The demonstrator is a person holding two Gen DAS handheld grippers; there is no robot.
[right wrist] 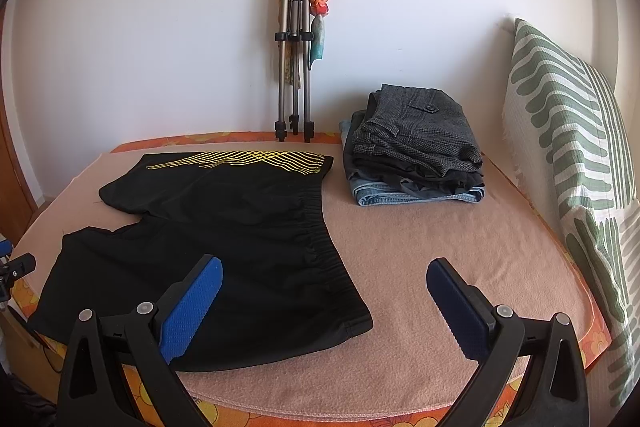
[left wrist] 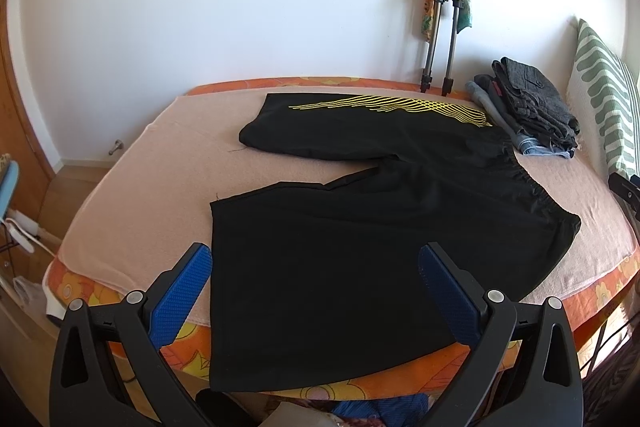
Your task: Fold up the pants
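Observation:
Black shorts-style pants point(left wrist: 360, 227) with yellow wavy lines on the far leg lie spread flat on the pink blanket point(left wrist: 132, 179), both legs apart, elastic waistband to the right. The near leg hangs over the bed's front edge. My left gripper point(left wrist: 316, 291) is open and empty, hovering over the near leg's hem. In the right wrist view the pants point(right wrist: 224, 227) lie left of centre. My right gripper point(right wrist: 324, 299) is open and empty, above the near waistband corner and the bare blanket point(right wrist: 440, 227).
A stack of folded clothes point(right wrist: 416, 155) sits at the back right of the bed. A folded tripod point(right wrist: 294, 47) leans on the white wall. A green-striped pillow point(right wrist: 568, 155) stands at the right. The bed has an orange floral sheet edge point(left wrist: 188, 347).

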